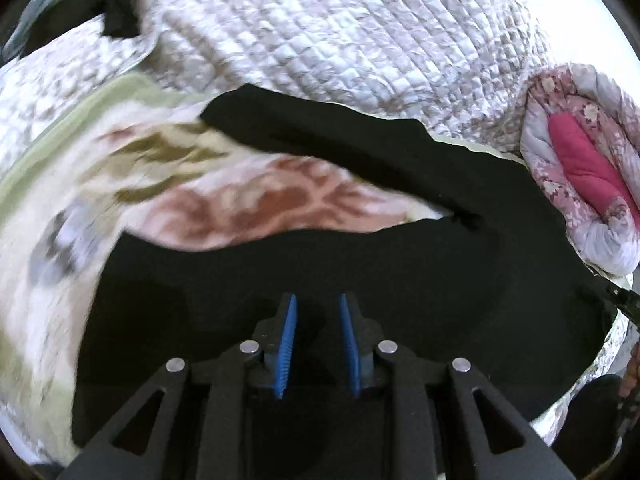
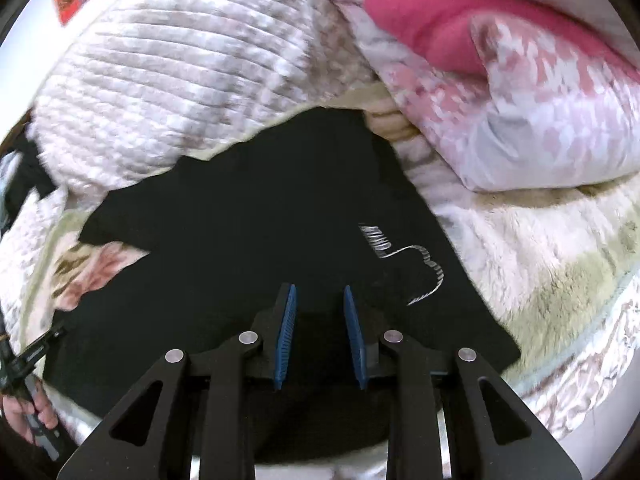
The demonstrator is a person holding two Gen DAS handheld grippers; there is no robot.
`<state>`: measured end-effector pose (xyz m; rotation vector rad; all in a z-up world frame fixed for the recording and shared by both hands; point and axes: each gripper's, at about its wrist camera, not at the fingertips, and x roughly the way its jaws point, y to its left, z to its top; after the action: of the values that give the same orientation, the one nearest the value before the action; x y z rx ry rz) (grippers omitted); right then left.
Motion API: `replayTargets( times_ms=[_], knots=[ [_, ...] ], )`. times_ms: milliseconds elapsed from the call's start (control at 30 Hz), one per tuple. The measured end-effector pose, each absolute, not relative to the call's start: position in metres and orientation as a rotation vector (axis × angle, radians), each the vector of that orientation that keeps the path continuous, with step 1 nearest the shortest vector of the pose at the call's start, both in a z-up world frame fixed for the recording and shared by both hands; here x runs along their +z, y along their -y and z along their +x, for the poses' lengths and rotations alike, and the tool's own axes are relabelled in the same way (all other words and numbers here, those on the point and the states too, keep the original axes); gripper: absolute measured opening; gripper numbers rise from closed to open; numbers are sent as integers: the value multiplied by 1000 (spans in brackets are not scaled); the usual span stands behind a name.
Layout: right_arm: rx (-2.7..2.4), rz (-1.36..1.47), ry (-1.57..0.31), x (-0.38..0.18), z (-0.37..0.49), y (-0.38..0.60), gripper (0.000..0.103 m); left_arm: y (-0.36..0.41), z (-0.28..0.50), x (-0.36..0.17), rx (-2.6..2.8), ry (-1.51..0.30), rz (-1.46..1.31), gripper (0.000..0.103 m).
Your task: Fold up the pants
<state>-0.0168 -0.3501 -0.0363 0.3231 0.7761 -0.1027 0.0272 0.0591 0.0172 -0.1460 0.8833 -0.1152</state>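
Observation:
Black pants lie spread on a floral blanket, with one leg running up to the left. In the right wrist view the pants show a silver heart print. My left gripper hovers over the black cloth, jaws apart, nothing between the blue pads. My right gripper is also open and empty just above the pants, left of the print. The other gripper's tip shows at the left edge.
A quilted grey-white bedspread is bunched behind the pants. A pink floral quilt roll lies at the right, also seen in the right wrist view. A dark garment sits far left. The blanket continues right.

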Motion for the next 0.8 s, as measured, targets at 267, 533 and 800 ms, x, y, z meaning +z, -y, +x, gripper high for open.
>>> replayTargets(
  times_ms=[267,533,800],
  knots=[
    [-195,390,-729,-25,-35,373,25,-64,55,1,-47,-925,-122,38],
    [121,183,-765,-15,-59,266,46,-56,9,33,-114,-856,-154,37],
    [217,-33,-829,-52,-63,211,62,-16,-26,3,-197,-934,-65,38]
  ],
)
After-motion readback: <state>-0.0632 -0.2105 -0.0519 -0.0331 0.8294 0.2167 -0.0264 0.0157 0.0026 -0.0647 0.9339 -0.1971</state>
